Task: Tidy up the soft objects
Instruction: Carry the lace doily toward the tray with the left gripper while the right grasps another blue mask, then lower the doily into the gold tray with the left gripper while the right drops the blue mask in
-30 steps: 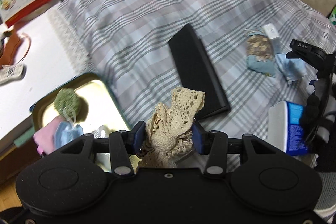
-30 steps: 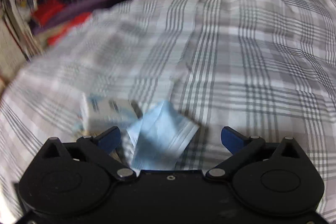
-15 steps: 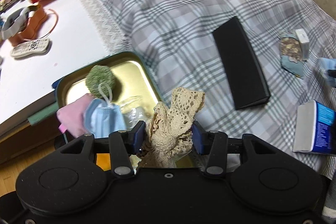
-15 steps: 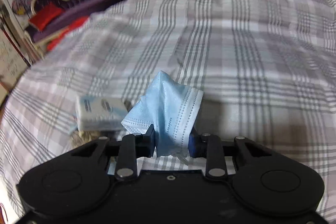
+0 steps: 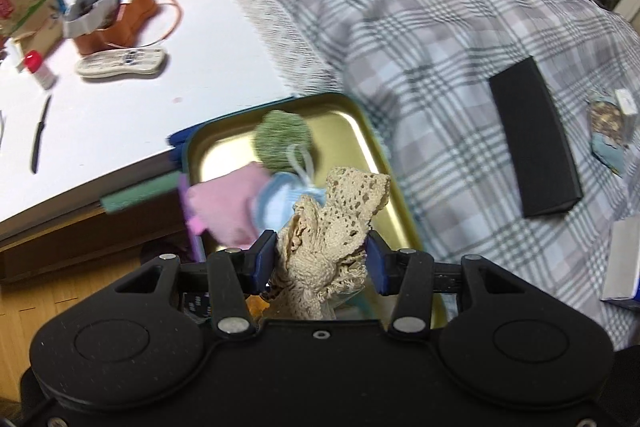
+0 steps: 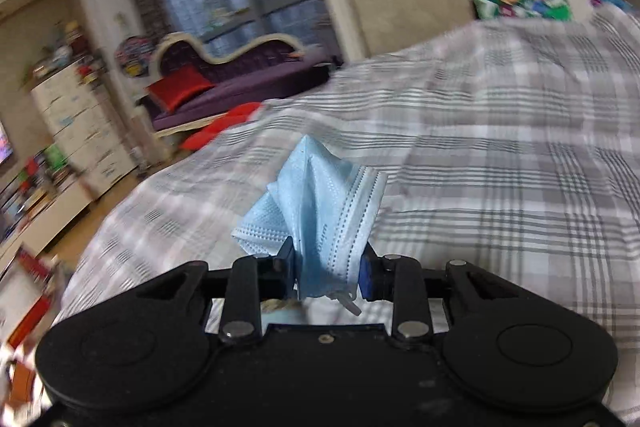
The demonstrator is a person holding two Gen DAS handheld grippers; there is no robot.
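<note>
My left gripper (image 5: 320, 259) is shut on a beige crochet lace cloth (image 5: 340, 223), held bunched above the near end of a gold metal tray (image 5: 360, 123). In the tray lie a green pompom (image 5: 280, 139), a pink cloth (image 5: 224, 203) and a light blue face mask (image 5: 276, 203). In the right wrist view my right gripper (image 6: 328, 275) is shut on another light blue face mask (image 6: 320, 203), lifted clear of the plaid bedspread (image 6: 500, 155).
A black flat box (image 5: 532, 135), a patterned pouch (image 5: 608, 123) and a white-blue carton (image 5: 624, 259) lie on the plaid bedspread (image 5: 420, 27). A white table (image 5: 120, 99) to the left carries a remote (image 5: 120, 61), a knife (image 5: 38, 135) and clutter. A purple sofa (image 6: 224, 83) stands beyond the bed.
My left gripper carried the lace cloth leftward until the tray lies under it. My right gripper closed on the blue mask and lifted it, tilting up toward the room.
</note>
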